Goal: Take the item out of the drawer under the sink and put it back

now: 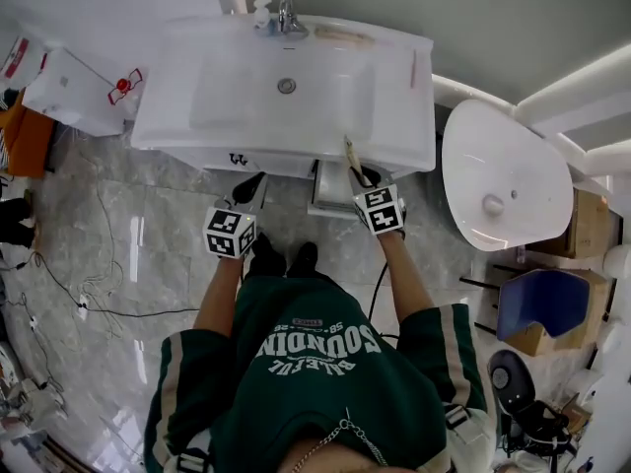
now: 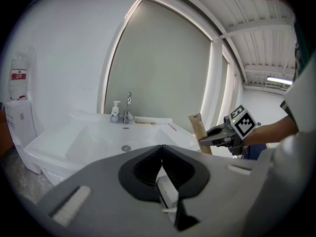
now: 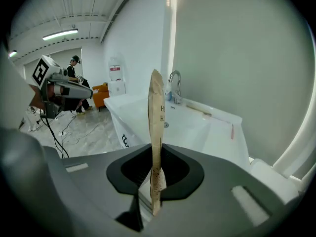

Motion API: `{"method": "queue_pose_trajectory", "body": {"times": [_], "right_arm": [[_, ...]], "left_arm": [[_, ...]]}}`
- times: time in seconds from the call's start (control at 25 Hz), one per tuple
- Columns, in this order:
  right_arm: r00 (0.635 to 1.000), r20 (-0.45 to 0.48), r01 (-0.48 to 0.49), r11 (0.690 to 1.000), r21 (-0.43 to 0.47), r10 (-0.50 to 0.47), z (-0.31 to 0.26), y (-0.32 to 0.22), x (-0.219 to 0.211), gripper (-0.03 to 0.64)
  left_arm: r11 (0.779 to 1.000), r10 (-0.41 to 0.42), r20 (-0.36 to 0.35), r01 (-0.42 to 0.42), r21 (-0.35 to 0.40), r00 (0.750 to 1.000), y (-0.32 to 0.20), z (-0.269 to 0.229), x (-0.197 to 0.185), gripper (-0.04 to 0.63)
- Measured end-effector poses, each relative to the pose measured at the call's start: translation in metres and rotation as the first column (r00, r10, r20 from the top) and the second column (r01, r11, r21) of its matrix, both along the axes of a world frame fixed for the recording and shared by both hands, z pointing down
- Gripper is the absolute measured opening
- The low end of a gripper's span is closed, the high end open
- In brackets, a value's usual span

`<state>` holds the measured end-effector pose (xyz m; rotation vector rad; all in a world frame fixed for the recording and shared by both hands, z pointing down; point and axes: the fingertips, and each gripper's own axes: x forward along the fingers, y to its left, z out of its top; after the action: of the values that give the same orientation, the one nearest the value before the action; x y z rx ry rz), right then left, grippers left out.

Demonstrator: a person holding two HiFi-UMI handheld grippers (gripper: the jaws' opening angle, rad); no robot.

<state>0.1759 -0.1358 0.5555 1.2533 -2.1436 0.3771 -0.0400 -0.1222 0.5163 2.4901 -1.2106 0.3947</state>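
My right gripper (image 1: pixel 363 177) is shut on a thin tan paper packet (image 1: pixel 351 153) and holds it upright at the front edge of the white sink (image 1: pixel 237 87). In the right gripper view the packet (image 3: pixel 156 112) stands edge-on between the closed jaws (image 3: pixel 155 154). From the left gripper view I see the same packet (image 2: pixel 198 130) in the right gripper (image 2: pixel 217 136). My left gripper (image 1: pixel 251 190) is shut with nothing in it (image 2: pixel 161 149), just left of the packet and in front of the vanity. A white drawer (image 1: pixel 330 193) stands pulled out under the sink.
A faucet (image 1: pixel 287 13) and a soap bottle (image 1: pixel 261 12) stand at the sink's back. A white oval basin (image 1: pixel 513 156) sits to the right, a white box (image 1: pixel 74 92) to the left. Cables (image 1: pixel 89 294) lie on the marble floor. A person (image 3: pixel 76 80) stands far off.
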Motion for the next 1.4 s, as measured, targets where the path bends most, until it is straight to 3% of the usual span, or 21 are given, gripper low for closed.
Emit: {"method": "queue_pose_trajectory", "body": {"times": [0.44,0.68,1.4], "right_arm": [[0.993,0.114,-0.009,0.964,0.264,-0.022,-0.137,-0.035,-0.031,0.049],[0.989,0.142,-0.013,0.934,0.356,-0.041,-0.188,-0.037,-0.041,0.049],[0.984,0.174,-0.024,0.937,0.349,-0.039,-0.183,-0.03,-0.045,0.049]], "left_arm": [[0.985,-0.014,0.015,0.011,0.169,1.0,-0.025,-0.07,-0.019,0.051],[0.971,-0.057,0.011,0.052,0.233,0.998,-0.04,-0.103,-0.044,0.051],[0.972,-0.053,0.0,0.052,0.228,0.999,-0.036,-0.102,-0.043,0.051]]}}
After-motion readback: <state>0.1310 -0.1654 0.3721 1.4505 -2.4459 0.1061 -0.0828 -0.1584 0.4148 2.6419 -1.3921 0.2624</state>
